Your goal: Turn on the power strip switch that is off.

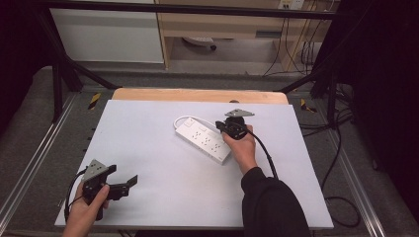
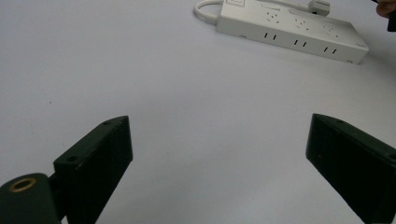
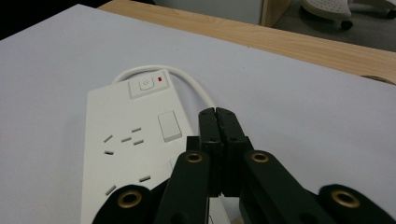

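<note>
We are working the long white plastic power strip [image 1: 203, 140], which is lying diagonally just right of centre on the pale grey table board [image 1: 148, 163], its white cable [image 1: 184, 119] looping off the far end toward 11 o'clock. In the right gripper view the strip's end carries a square power button with a red indicator [image 3: 147, 84] and a white rocker-style switch [image 3: 169, 126] beside the first socket.

We are holding the right gripper [image 1: 228, 127] over the strip's right-hand long edge, jaws pressed flat together with nothing between them (tips stacked as one blunt point). In its own view the closed tip [image 3: 217, 122] is hovering just at 3 o'clock of the rocker switch; whether it is touching the strip's surface we cannot tell.

We are parking the left gripper [image 1: 126, 183] at the board's 7 o'clock corner, jaws spread wide, empty, well apart from the strip. Its view is looking across bare board to the strip [image 2: 289, 32] at 1 o'clock.

Step in hand, as we are judging it: lining up the closed tip as a poker to press a switch on the strip. Next move is calling for a small shift toward 9 o'clock onto the switch, then a straight downward push, jaws kept together. The strip may skid, since nothing is bracing it.
</note>
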`<state>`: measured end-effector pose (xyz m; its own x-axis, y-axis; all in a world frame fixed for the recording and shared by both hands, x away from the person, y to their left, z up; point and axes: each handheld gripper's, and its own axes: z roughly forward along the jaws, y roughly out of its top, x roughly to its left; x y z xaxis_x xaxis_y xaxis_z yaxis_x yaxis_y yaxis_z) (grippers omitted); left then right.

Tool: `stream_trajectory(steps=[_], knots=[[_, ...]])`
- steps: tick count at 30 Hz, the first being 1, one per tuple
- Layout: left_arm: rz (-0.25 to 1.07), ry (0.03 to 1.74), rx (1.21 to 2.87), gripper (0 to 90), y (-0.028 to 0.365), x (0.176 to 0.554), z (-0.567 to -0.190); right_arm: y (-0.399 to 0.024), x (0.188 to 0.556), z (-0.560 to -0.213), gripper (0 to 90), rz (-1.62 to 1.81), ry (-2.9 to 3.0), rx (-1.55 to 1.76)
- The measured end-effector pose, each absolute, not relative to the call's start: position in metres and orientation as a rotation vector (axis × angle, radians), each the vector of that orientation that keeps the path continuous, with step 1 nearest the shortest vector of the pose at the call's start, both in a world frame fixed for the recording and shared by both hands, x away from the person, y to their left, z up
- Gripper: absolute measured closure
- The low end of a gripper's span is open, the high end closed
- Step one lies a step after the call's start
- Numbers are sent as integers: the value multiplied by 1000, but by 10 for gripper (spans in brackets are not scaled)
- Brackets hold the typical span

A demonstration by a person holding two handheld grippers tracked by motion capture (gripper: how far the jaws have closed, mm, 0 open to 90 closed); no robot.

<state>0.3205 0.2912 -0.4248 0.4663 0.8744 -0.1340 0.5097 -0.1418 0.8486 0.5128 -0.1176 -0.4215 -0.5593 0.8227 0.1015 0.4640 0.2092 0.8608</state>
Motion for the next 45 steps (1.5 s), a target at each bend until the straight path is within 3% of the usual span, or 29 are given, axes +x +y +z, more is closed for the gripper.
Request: stream_trajectory(steps=[45], knots=[[496, 1173, 1799, 72, 291, 320, -425, -93, 514, -443, 900, 1268, 2177, 1204]])
